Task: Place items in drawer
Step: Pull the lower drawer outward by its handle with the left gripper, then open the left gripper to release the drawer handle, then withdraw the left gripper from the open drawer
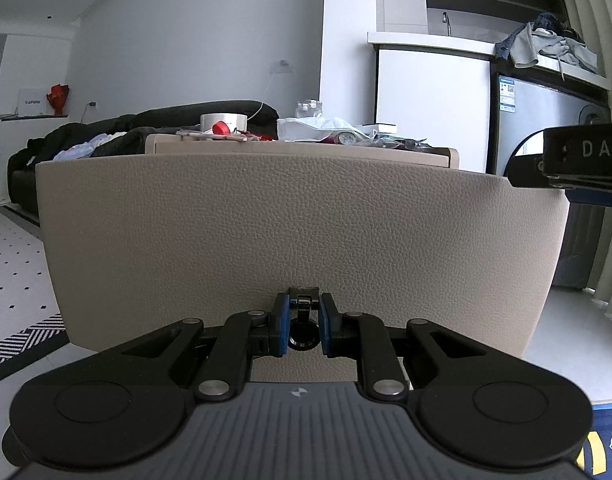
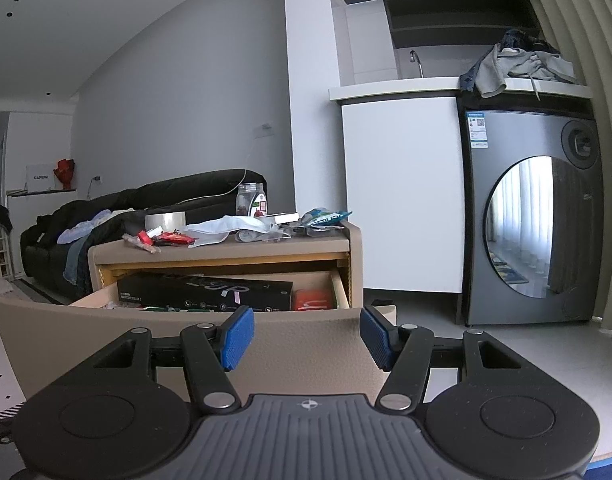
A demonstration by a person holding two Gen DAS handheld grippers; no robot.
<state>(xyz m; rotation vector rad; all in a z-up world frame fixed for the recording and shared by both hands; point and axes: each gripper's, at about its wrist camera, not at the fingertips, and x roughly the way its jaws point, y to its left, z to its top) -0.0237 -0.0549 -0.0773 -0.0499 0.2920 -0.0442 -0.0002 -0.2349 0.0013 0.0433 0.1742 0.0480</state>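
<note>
Clutter lies along the cabinet top [image 2: 225,250]; below it the drawer [image 2: 314,336] stands pulled out, a black box [image 2: 205,290] and red item [image 2: 312,300] inside. Left gripper [image 1: 303,322] pinches the drawer's pull [image 1: 303,300]; right gripper [image 2: 306,338] gapes empty. Judged risk: a skewed tug could slip the pull free.

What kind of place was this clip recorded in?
Probably a small lived-in apartment: a dark sofa strewn with clothes, a front-loading washing machine under a counter with a tap, and a cluttered beige drawer cabinet.
</note>
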